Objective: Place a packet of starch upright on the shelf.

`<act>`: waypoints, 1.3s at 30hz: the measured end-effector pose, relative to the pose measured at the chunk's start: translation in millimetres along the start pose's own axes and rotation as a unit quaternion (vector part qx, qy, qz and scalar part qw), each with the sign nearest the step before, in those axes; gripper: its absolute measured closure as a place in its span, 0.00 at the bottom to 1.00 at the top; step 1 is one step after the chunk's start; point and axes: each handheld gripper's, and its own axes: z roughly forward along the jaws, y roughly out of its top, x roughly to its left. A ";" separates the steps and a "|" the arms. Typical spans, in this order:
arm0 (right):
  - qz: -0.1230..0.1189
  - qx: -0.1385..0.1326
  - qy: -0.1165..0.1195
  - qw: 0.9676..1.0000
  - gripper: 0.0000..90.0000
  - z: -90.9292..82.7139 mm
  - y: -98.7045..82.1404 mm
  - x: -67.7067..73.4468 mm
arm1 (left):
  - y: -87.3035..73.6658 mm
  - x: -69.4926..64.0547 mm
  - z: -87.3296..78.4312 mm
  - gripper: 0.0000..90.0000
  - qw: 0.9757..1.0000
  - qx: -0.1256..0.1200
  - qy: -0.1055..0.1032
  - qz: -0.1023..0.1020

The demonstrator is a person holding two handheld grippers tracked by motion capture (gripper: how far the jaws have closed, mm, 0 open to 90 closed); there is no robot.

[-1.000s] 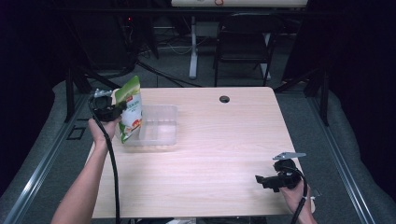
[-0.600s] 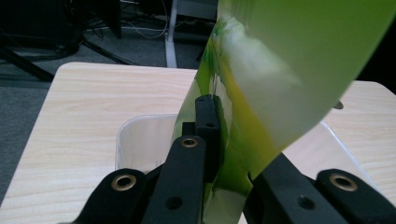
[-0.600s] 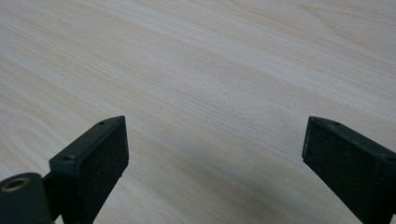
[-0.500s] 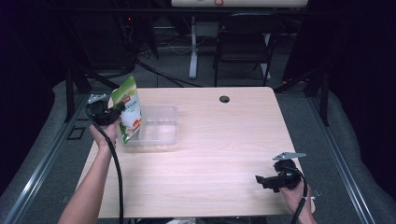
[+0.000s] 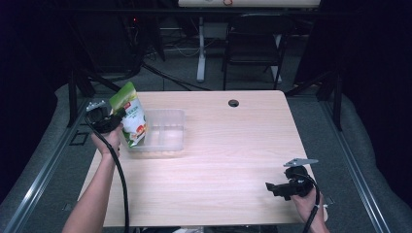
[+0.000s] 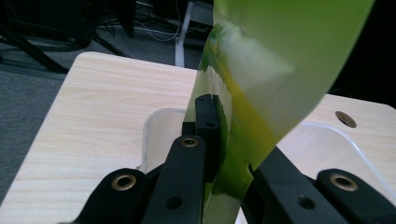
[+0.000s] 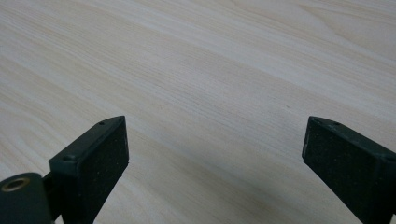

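A green and white snack pouch [image 5: 131, 115] hangs upright over the left end of a clear plastic tray [image 5: 167, 141]. My left gripper [image 5: 116, 121] is shut on the pouch's left edge. In the left gripper view the pouch [image 6: 261, 84] rises between the black jaws, with the left gripper [image 6: 224, 158] pinching it and the tray [image 6: 336, 149] below and behind. My right gripper [image 5: 272, 187] rests near the table's front right corner, pointing left. In the right gripper view the right gripper [image 7: 215, 149] is open, with bare wood between its fingers [image 7: 93, 158].
The light wooden table [image 5: 228, 160] has a dark cable hole [image 5: 233, 103] near its far edge. A chair [image 5: 252, 48] and a desk leg [image 5: 200, 48] stand on the grey floor beyond. Metal rails run along both sides of the table.
My left hand has sunk a little with the pouch, bringing it lower over the tray's left end. The right hand has stayed put.
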 end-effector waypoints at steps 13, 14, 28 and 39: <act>0.004 -0.008 -0.007 1.000 0.07 -0.1 0.6 -1.1 | -11.2 1.8 -4.0 1.00 0.999 -0.002 0.028 0.033; 0.004 -0.003 -0.005 1.000 0.07 0.2 0.8 -0.7 | -11.5 2.1 -4.6 1.00 0.999 0.002 0.031 0.036; 0.002 -0.008 -0.004 1.000 0.07 1.1 0.8 -0.2 | -22.2 14.2 -9.4 0.99 0.997 0.022 0.040 0.055; 0.002 -0.006 -0.005 1.000 0.07 2.0 0.5 0.1 | -23.9 15.9 -10.1 0.57 0.996 0.044 0.041 0.070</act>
